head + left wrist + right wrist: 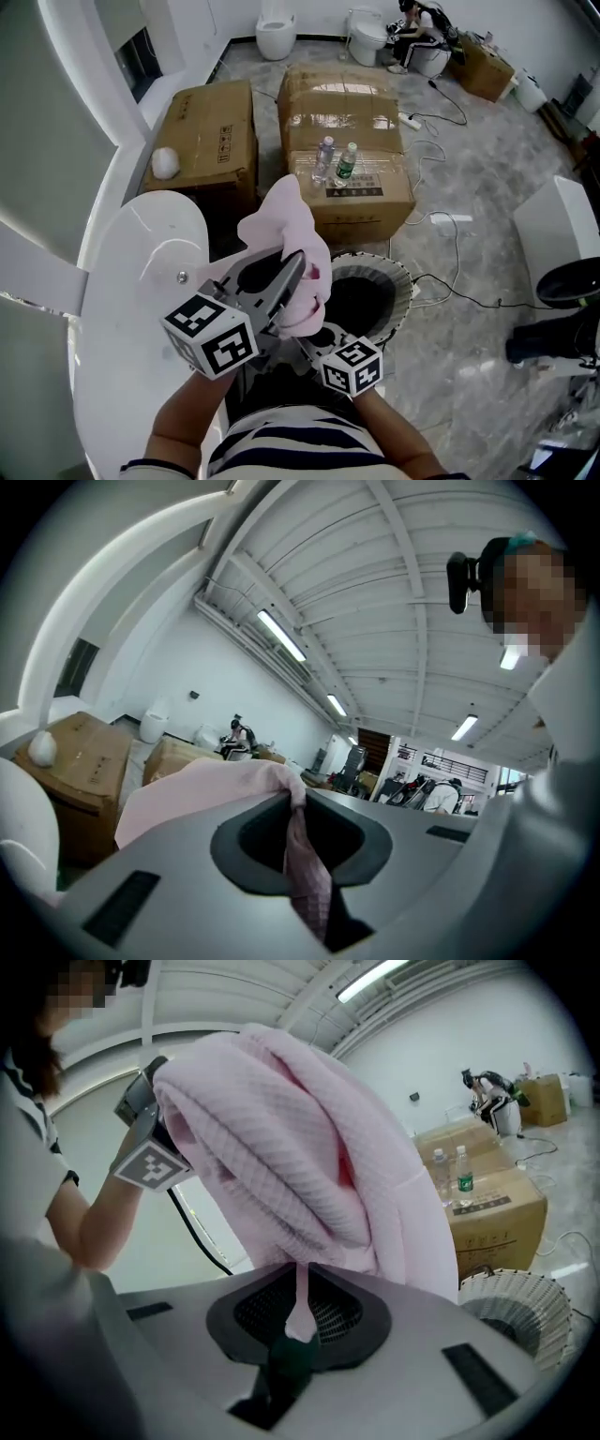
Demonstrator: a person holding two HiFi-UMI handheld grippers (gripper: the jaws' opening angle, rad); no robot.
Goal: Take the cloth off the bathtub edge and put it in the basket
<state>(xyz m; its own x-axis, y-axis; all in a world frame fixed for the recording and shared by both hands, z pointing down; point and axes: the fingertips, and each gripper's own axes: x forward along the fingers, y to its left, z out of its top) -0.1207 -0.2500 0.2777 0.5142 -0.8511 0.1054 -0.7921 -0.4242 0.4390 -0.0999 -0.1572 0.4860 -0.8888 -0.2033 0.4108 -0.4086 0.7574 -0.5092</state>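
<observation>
The cloth (286, 242) is pale pink with a quilted, waffle-like weave. It is bunched into soft rolled folds and held up in the air, above the near left rim of the basket (401, 281).

The left hand-held gripper (298, 810) is closed narrow on a thin pinched strip of the cloth. The right hand-held gripper (298, 1283) is likewise clamped on a slim edge of it.

The basket is round, with a white ribbed wall and a dark interior. Left of the basket is the glossy white bathtub (141, 244). Beyond the basket are taped cardboard boxes (361, 211); their printing is too small to read. Two clear bottles (336, 161) stand on them, one with a green label.
</observation>
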